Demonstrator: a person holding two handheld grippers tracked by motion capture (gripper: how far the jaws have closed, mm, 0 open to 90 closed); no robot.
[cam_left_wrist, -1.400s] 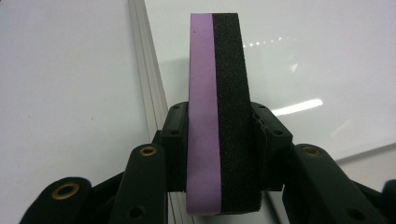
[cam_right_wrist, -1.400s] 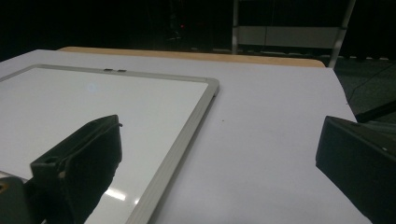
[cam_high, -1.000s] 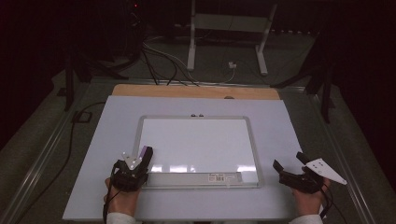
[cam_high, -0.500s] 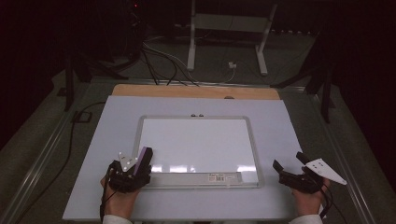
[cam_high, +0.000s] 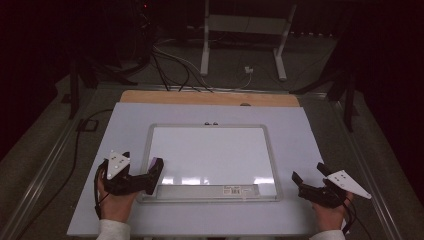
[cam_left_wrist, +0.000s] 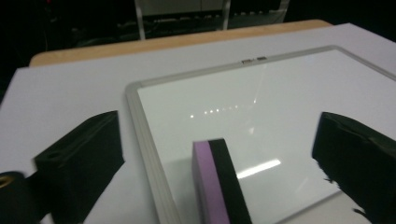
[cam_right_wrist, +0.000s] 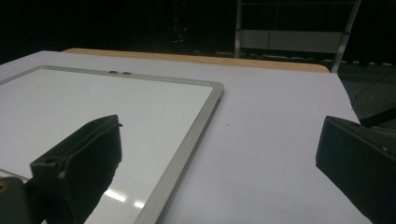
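Purple foam backed with black makes up the eraser (cam_left_wrist: 219, 182), which stands on edge on the whiteboard (cam_high: 212, 155), at the board's near left corner just inside its silver frame. In the left gripper view the eraser sits between the two black jaws with clear gaps on both sides, touching neither. The left tongs (cam_high: 150, 177) have just been opening and now stand wide, hovering over that same corner of the whiteboard, one jaw above the frame and the other above the white surface. The right tongs (cam_high: 307, 182) are also wide and hold nothing; they sit off the whiteboard's near right corner, above the pale sheet (cam_high: 125, 130) that covers the bench. The whiteboard lies flat in the middle of that sheet, and a strip of bare wood (cam_high: 210, 97) shows beyond the board's far edge.
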